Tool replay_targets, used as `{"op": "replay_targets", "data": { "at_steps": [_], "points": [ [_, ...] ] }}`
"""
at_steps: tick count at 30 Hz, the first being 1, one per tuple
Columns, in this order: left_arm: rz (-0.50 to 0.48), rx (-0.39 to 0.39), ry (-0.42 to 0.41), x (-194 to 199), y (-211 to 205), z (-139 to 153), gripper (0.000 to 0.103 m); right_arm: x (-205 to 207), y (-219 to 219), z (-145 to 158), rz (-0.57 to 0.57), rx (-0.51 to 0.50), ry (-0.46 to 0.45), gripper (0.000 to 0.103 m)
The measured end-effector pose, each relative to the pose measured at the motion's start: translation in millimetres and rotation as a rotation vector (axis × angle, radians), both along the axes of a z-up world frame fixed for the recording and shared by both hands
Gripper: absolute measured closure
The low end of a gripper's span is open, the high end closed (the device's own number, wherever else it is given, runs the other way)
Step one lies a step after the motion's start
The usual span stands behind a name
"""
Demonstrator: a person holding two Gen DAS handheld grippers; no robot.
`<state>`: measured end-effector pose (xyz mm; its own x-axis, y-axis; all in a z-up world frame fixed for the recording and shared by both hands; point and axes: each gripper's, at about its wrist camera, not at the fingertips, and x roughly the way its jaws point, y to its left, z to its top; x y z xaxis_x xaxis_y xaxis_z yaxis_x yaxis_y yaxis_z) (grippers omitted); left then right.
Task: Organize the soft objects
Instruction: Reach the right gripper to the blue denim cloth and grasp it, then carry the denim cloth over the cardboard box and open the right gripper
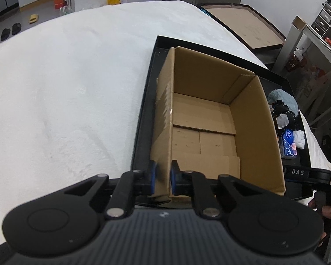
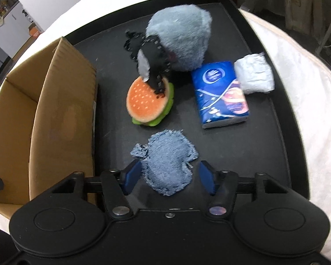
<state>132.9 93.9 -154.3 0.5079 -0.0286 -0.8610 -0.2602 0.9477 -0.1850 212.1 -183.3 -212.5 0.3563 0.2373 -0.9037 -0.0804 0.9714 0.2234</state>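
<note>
An empty cardboard box (image 1: 205, 119) stands on a black tray (image 1: 143, 119). My left gripper (image 1: 163, 176) is shut on the box's left wall at its near corner. In the right wrist view the box (image 2: 55, 119) is at the left of the tray (image 2: 264, 145). My right gripper (image 2: 168, 176) is open, its fingers either side of a blue denim pouch (image 2: 167, 163) on the tray. Beyond lie a plush burger (image 2: 147, 103), a black felt piece (image 2: 154, 59), a grey-blue fluffy plush (image 2: 183, 39), a blue tissue pack (image 2: 220, 95) and a white folded cloth (image 2: 253, 75).
The tray sits on a white soft cover (image 1: 66, 88). In the left wrist view the plush (image 1: 282, 99) and tissue pack (image 1: 288, 143) show right of the box. A brown board (image 1: 242, 24) and shelves (image 1: 324, 35) stand beyond.
</note>
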Motion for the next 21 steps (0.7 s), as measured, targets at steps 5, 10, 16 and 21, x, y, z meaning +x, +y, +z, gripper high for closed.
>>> {"op": "replay_targets", "data": {
  "at_steps": [5,10,16,21],
  "points": [
    [0.016,-0.009,-0.016,-3.2,1.8,-1.9,0.091,-5.6,4.3,0.3,0.023,-0.020,-0.009,0.074],
    [0.035,-0.006,-0.030,-1.9,5.5,-0.3,0.091,-13.0,-1.3,10.7,0.022,0.004,-0.031,0.076],
    [0.041,-0.014,-0.039,-0.5,11.5,2.5,0.091,-18.4,-3.4,26.1,0.031,0.033,-0.071,0.076],
    [0.036,-0.015,-0.031,-1.0,12.3,0.1,0.091,-19.7,-2.5,51.5,0.033,0.048,-0.122,0.076]
  ]
}}
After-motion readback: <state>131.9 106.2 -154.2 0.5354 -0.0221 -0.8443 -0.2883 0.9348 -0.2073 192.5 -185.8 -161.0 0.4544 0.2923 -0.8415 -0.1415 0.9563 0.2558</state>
